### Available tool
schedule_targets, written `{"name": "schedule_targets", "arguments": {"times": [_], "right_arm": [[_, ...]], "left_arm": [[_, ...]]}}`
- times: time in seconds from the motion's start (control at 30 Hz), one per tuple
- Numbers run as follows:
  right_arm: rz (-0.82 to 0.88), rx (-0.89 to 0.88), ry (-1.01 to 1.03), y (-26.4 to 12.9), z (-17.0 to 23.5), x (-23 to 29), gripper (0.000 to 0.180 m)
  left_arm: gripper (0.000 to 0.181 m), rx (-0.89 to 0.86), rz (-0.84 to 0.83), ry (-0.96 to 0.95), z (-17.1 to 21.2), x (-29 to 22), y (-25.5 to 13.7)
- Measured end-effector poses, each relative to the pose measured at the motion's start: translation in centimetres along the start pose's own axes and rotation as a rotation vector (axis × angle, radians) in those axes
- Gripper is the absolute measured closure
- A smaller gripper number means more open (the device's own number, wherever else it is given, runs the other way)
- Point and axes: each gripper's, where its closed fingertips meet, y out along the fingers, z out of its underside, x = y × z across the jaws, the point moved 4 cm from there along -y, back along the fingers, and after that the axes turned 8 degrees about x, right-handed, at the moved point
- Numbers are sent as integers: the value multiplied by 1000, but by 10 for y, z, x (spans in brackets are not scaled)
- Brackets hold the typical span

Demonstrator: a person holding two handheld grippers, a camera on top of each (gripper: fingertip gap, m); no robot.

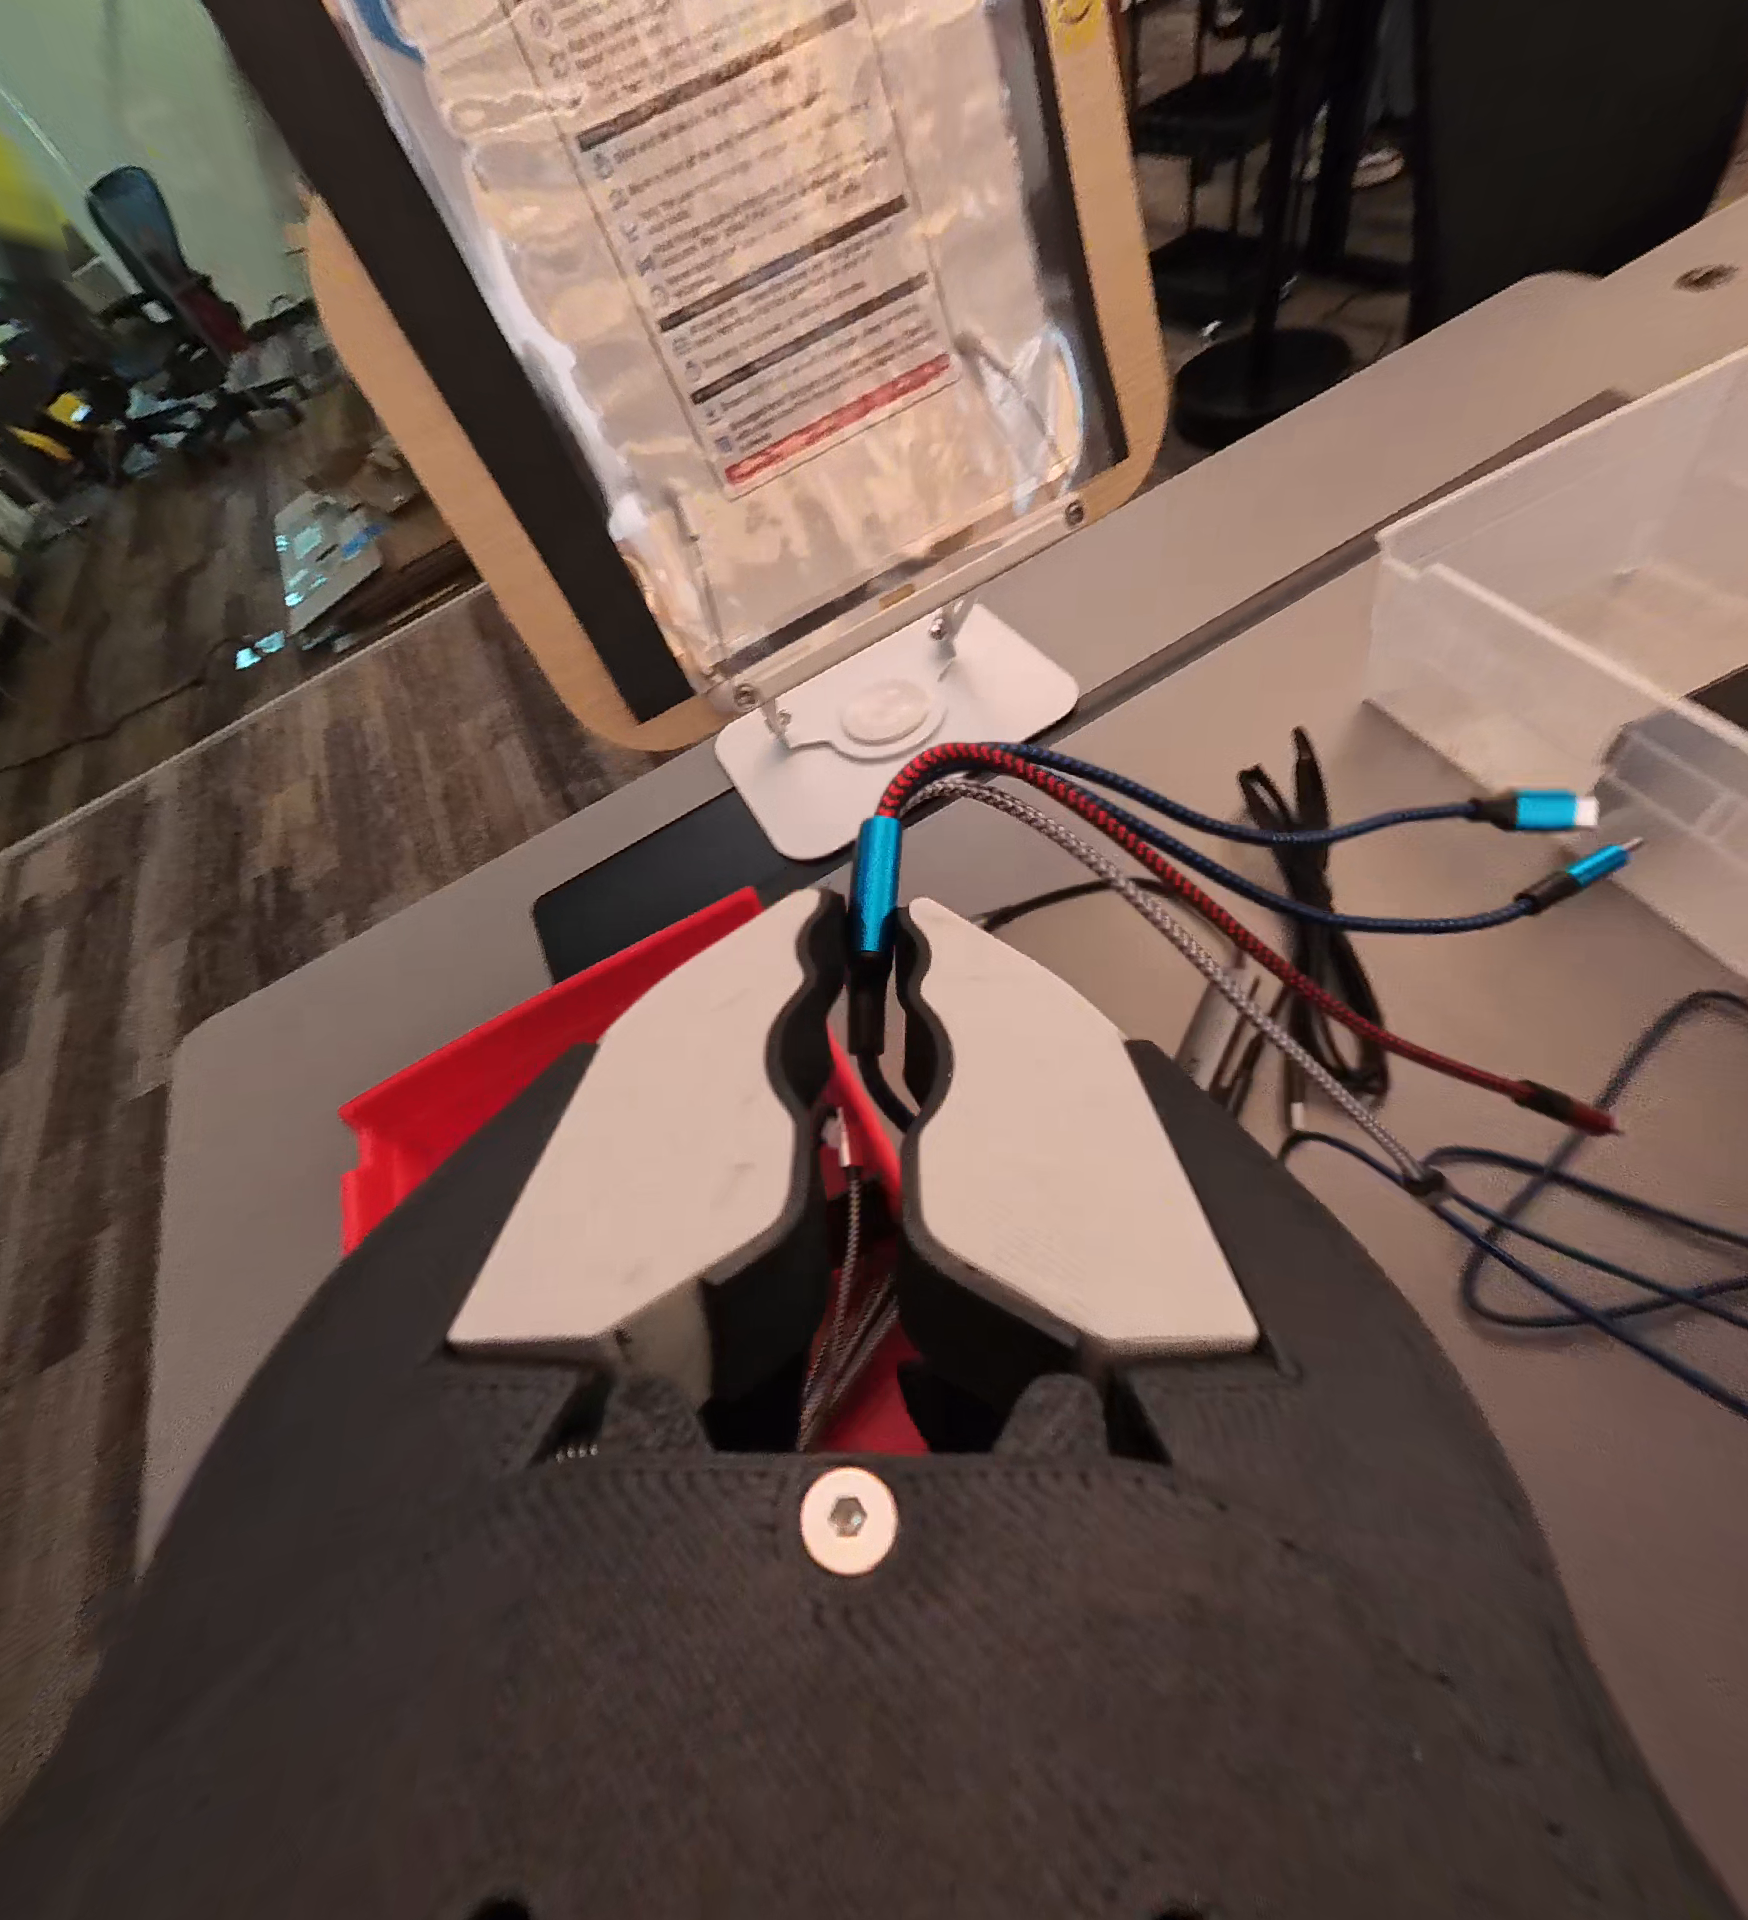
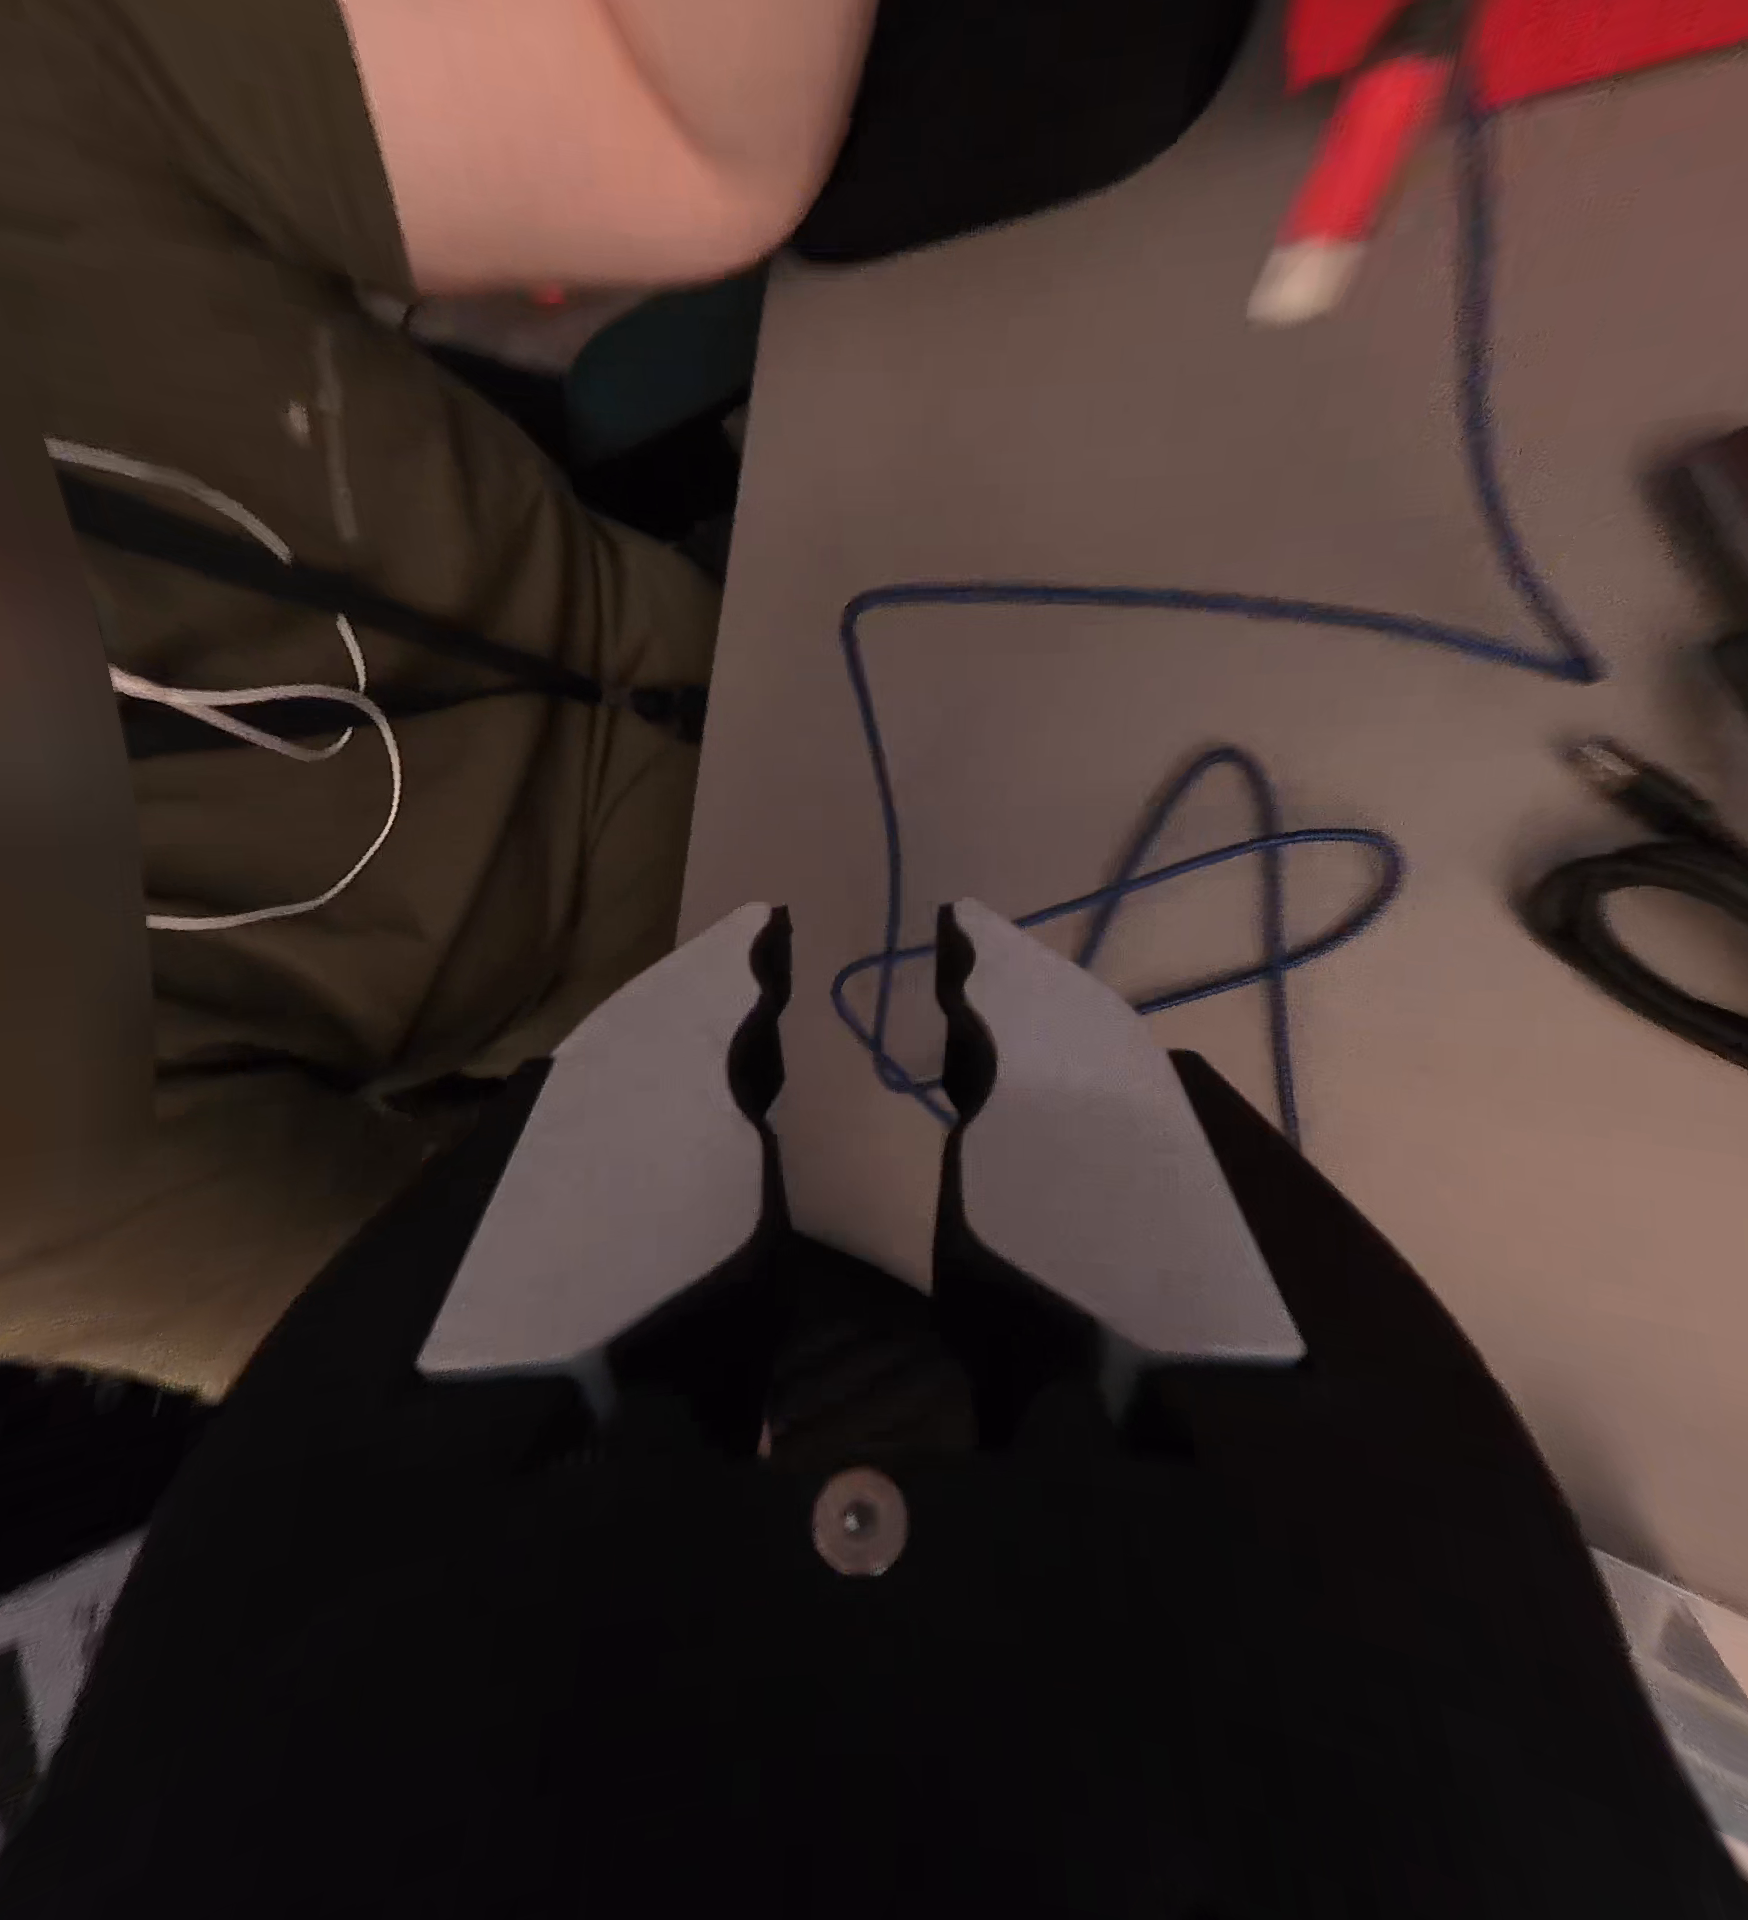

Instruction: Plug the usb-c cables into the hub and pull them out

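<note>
— What does the left claw (image 1: 872,914) hold?
— It is clenched on the blue metal splitter (image 1: 871,885) of a multi-head cable, above the red holder (image 1: 579,1049); its blue-tipped plugs (image 1: 1550,809) and red plug (image 1: 1566,1110) hang free over the grey counter (image 1: 1472,1507).
— And the right claw (image 2: 865,940)?
— Released, gripping nothing, over a loose blue cable (image 2: 1213,904) on the counter.

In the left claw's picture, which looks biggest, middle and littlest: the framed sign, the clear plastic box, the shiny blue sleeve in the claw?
1. Framed sign: biggest.
2. Clear plastic box: middle, though cut off at the edge.
3. Blue sleeve: littlest, even though it is nearest the camera.
</note>
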Motion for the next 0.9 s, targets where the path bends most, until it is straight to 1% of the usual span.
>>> {"name": "schedule_targets", "arguments": {"times": [0.13,0.23,0.3,0.33,0.4,0.47,0.53,0.6,0.67,0.83,0.87,0.9], "right_arm": [[148,-211,105,-28,-19,-26,153],[208,-402,135,-53,-34,-39,155],[286,-475,28,-68,-41,-37,158],[378,-489,-47,-75,-42,-35,157],[574,-477,-208,-81,-39,-28,158],[735,-441,-358,-80,-37,-20,157],[835,-444,-489,-77,-42,-9,158],[846,-448,-531,-74,-48,-2,160],[787,-433,-501,-68,-51,0,159],[775,-405,-432,-61,-53,-14,161],[773,-391,-414,-61,-53,-17,171],[768,-380,-403,-60,-52,-19,174]], "left_arm": [[172,-31,53,-32,-3,-1,-2],[172,-48,68,-41,-4,-1,-4],[172,-57,82,-51,-5,-2,-6],[172,-61,91,-55,-5,-2,-7],[172,-68,112,-62,-6,-3,-7],[172,-73,127,-73,-6,-3,-8],[172,-78,147,-85,-6,-4,-8],[172,-77,164,-95,-6,-5,-7],[172,-75,171,-99,-6,-6,-7],[171,-74,205,-104,-7,-10,-5],[171,-71,214,-107,-6,-10,-4],[171,-68,215,-109,-6,-10,-4]]}}
